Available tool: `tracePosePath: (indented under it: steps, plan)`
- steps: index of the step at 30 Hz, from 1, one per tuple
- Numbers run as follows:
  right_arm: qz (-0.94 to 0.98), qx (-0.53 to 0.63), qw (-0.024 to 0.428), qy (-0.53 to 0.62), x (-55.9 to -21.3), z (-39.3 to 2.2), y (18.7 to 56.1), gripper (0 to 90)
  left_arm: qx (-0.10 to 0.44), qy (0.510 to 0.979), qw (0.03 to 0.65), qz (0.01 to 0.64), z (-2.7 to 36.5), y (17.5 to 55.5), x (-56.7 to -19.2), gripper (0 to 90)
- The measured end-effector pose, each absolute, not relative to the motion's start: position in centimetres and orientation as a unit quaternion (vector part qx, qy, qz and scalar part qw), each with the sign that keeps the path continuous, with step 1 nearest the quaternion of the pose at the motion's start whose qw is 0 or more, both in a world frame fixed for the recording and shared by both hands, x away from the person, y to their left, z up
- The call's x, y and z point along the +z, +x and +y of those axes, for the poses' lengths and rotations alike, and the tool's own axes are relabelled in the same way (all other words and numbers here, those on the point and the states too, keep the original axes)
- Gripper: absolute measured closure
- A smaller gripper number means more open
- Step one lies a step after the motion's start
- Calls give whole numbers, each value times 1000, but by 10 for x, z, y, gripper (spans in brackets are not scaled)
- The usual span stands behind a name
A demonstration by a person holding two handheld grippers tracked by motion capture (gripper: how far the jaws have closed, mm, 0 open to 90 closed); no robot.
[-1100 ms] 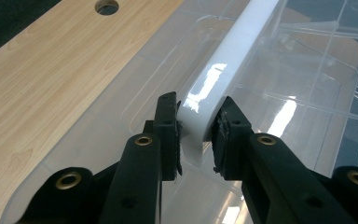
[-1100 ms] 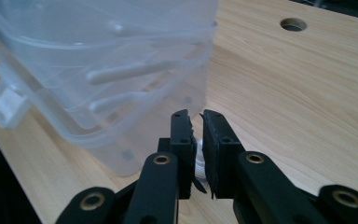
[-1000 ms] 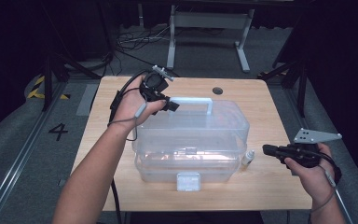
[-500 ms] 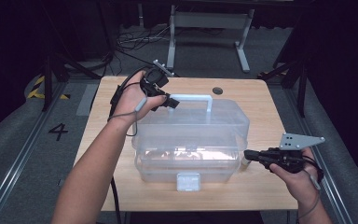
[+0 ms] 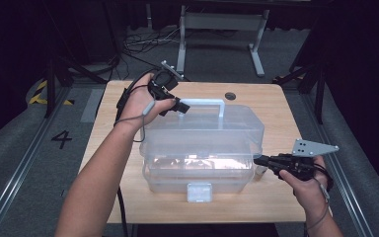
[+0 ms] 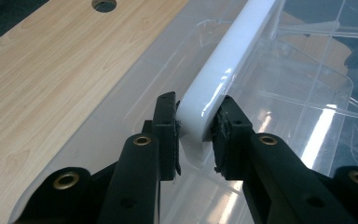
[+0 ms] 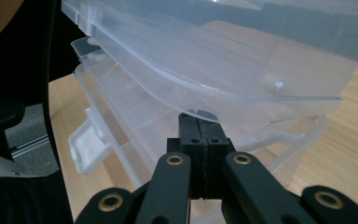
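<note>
Jaws on my left gripper (image 6: 196, 128) clamp the white handle (image 6: 228, 65) at its 9 o'clock end — clear plastic box (image 5: 202, 148) sits mid-bench (image 5: 276, 207). Right gripper (image 7: 200, 126) pressed shut, empty, at the lid's 3 o'clock edge.

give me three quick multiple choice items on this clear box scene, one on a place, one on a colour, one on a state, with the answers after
1. Where does the left gripper grip?
A. the front latch
B. the end of the handle
C. the table edge

2. What colour is the handle?
A. white
B. red
C. black

3. How do the right gripper's jaws stand?
A. wide open
B. closed on the handle
C. shut together, empty, at the clear box's side

Answers: 1 B, the left gripper view shows its pads pressing both sides of the handle end. 2 A, the bar looks glossy white. 3 C, the right gripper view shows the pads meeting with nothing between.
</note>
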State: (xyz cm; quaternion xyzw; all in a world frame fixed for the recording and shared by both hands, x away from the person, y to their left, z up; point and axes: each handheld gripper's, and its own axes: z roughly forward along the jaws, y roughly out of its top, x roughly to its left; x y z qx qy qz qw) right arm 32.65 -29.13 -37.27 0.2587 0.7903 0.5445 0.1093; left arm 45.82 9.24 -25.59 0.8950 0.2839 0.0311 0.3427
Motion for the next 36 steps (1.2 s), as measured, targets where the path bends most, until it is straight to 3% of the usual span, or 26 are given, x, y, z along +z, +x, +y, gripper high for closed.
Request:
tracePosePath:
  steps: [4,16,36]
  plan:
    - [788,546,115,261,-373,-291,327,900,38,894,344,285,92,457,-256,726]
    - [792,539,130,253,-373,-287,329,900,110,867,412,257,103,438,-247,439]
    - [782,557,135,245,-364,-282,342,900,156,825,479,257,166,369,-225,436]
